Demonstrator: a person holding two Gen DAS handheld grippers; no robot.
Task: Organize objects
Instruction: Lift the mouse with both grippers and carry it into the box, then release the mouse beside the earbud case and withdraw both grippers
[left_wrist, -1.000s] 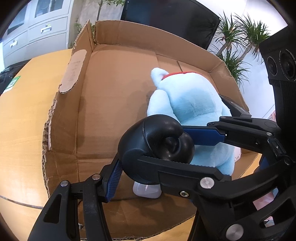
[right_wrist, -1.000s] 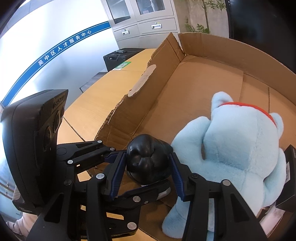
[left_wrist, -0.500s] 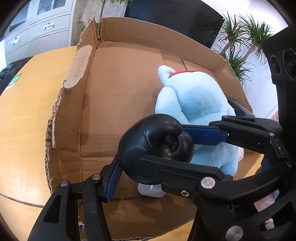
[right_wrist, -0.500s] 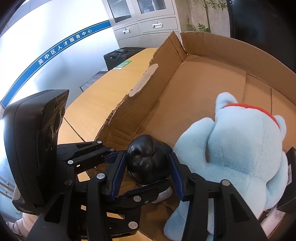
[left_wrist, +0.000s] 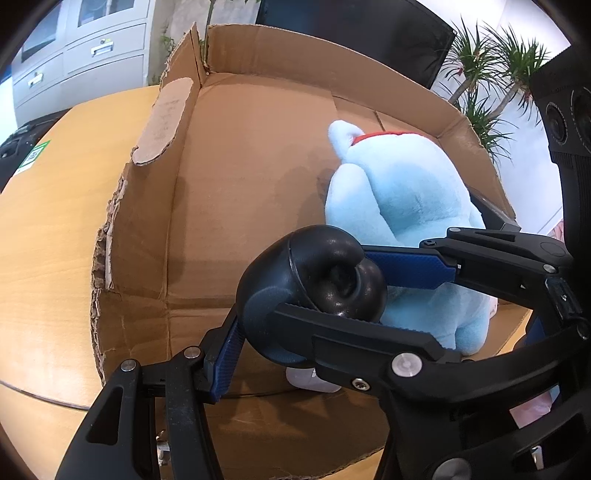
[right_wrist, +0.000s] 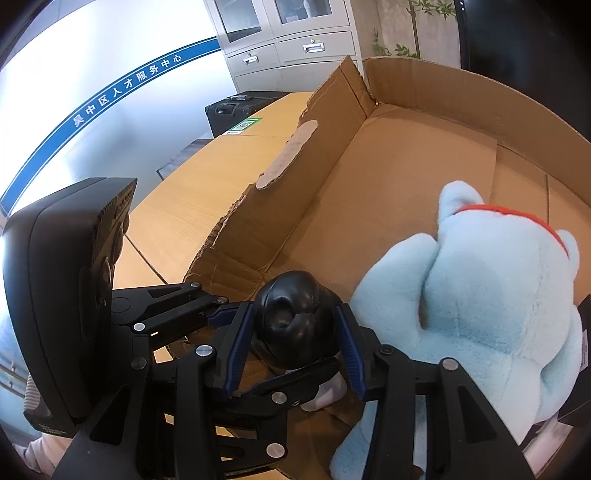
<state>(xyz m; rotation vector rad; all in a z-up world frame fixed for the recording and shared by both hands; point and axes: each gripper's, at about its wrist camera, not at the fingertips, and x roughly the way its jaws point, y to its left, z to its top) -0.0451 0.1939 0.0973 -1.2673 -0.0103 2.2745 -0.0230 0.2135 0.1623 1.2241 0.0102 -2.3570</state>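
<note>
Nearest to me, both grippers crowd one black headphone earcup (left_wrist: 314, 280). My left gripper (left_wrist: 332, 295) has its fingers clamped on the cup, and in the right wrist view my right gripper (right_wrist: 295, 336) grips it too, blue pads pressed on either side. It hangs above the near end of the cardboard box (left_wrist: 192, 206), over a small white item (left_wrist: 310, 380) I can't identify. To set it down well, I'd lower it onto bare cardboard left of the blue plush toy (left_wrist: 402, 221) lying further in. Beyond the box is the wooden tabletop (left_wrist: 48, 229).
</note>
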